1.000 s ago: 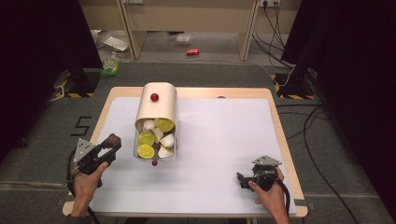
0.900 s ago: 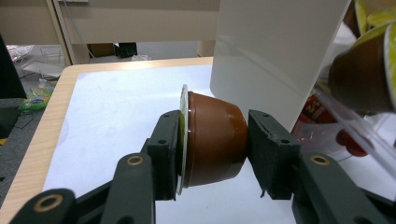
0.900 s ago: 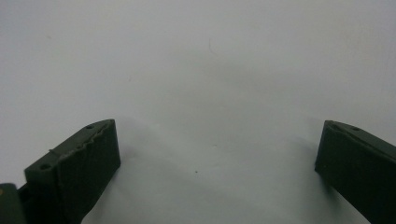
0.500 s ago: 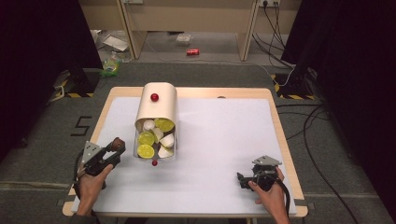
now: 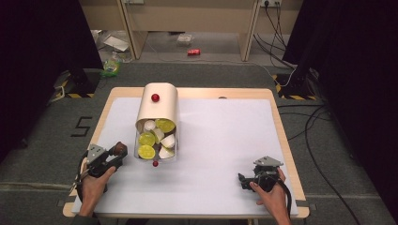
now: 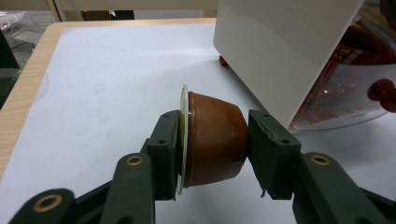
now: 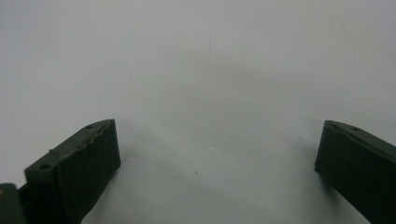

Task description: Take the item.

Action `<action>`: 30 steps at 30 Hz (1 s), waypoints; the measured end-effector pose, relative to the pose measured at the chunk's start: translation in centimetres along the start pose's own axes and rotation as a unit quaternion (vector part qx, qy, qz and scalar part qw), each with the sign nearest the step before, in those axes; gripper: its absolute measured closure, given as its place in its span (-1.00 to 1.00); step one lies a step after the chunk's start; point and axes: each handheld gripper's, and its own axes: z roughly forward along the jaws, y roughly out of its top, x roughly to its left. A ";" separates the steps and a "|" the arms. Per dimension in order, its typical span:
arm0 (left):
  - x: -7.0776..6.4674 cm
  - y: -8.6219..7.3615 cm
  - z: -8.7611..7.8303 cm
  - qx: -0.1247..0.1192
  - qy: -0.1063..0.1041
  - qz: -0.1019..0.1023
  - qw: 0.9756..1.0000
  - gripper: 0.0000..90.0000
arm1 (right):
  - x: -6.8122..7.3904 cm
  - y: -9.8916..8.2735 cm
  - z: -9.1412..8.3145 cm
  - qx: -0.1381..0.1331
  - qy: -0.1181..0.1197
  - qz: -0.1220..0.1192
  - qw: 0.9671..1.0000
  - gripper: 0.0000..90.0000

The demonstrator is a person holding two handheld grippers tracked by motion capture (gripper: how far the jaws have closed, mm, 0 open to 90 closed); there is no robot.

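The left hand-held gripper (image 6: 212, 154) grips a small brown cup (image 6: 215, 139), a squat jelly-style pot lying on its side between the pads. One pad presses on its flat sealed lid, a thin pale disc with a yellowish-green edge that juts out past the pad, and the other pad presses on the narrower base. The cup's body is glossy, smooth and tapered, an even chocolate brown. In the high view this left hand-held gripper (image 5: 112, 156) sits low over the near left part of the white-topped bench (image 5: 225, 140), with the brown cup (image 5: 120, 149) at its tip, just beside the clear container (image 5: 156, 140) that holds yellow-green and white cups under a tilted cream cover (image 5: 159, 104). A small red knob (image 5: 155, 97) sits on that cover. The right hand-held gripper (image 5: 245, 180) rests at the near right of the bench, well apart from the container, its jaws spread wide with nothing between them and bare white surface beyond.
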 end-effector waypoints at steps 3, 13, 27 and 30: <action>0.0 -0.1 0.1 0.007 0.001 -0.001 1.000 0.23 | 0.0 0.0 0.0 0.000 0.000 0.000 1.000 -0.99; 0.2 -0.6 0.6 0.033 0.004 -0.004 0.999 0.22 | 0.0 0.0 0.0 0.000 0.000 0.000 1.000 -0.99; 0.1 -0.7 0.8 0.057 0.003 -0.006 0.998 0.21 | 0.0 0.0 0.0 0.000 0.000 0.000 1.000 -0.99; 0.2 -0.7 0.8 0.057 0.003 -0.006 0.998 0.20 | 0.0 0.0 0.0 0.000 0.000 0.000 1.000 -0.99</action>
